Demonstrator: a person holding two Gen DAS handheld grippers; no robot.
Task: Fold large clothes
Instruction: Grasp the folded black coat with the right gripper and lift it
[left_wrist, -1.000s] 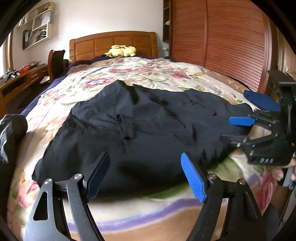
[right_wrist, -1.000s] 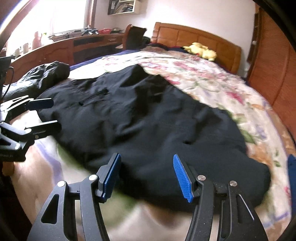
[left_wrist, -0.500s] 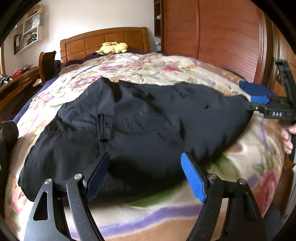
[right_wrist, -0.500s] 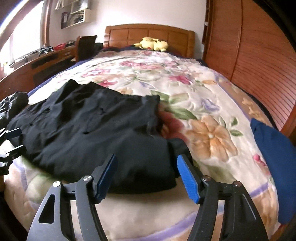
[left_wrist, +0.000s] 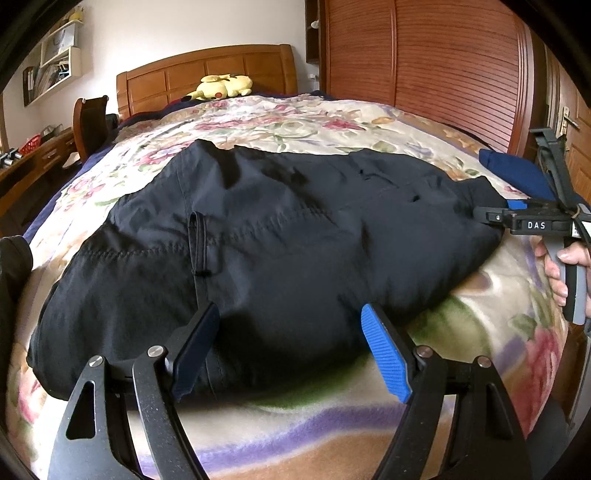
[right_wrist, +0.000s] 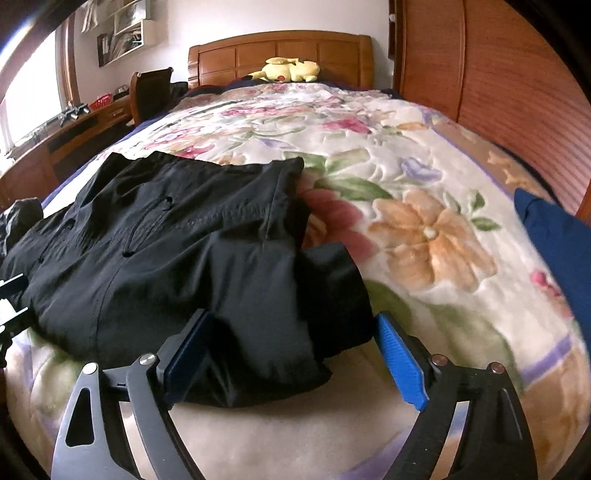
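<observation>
A black garment (left_wrist: 280, 236) lies spread across the flowered blanket (left_wrist: 295, 122) on the bed. My left gripper (left_wrist: 291, 347) stands open at the garment's near edge, close to a belt loop, with the hem between its fingers but not pinched. My right gripper (right_wrist: 291, 350) is at the garment's right near corner (right_wrist: 266, 332). Its jaws are opening, and black cloth lies loosely between the pads. In the left wrist view the right gripper (left_wrist: 532, 221) shows at the far right, held by a hand (left_wrist: 557, 269). The left gripper (right_wrist: 11, 295) peeks in at the right wrist view's left edge.
A folded blue cloth (right_wrist: 554, 236) lies at the bed's right side. Another dark garment (left_wrist: 11, 266) is bunched at the left edge. A yellow plush toy (left_wrist: 221, 86) rests by the wooden headboard. A wardrobe (left_wrist: 443, 62) stands on the right, a desk and chair (right_wrist: 147, 92) on the left.
My right gripper has swung from the garment's middle to its right near corner, rolled level, and its jaws have widened. My left gripper has stayed open and edged closer to the hem.
</observation>
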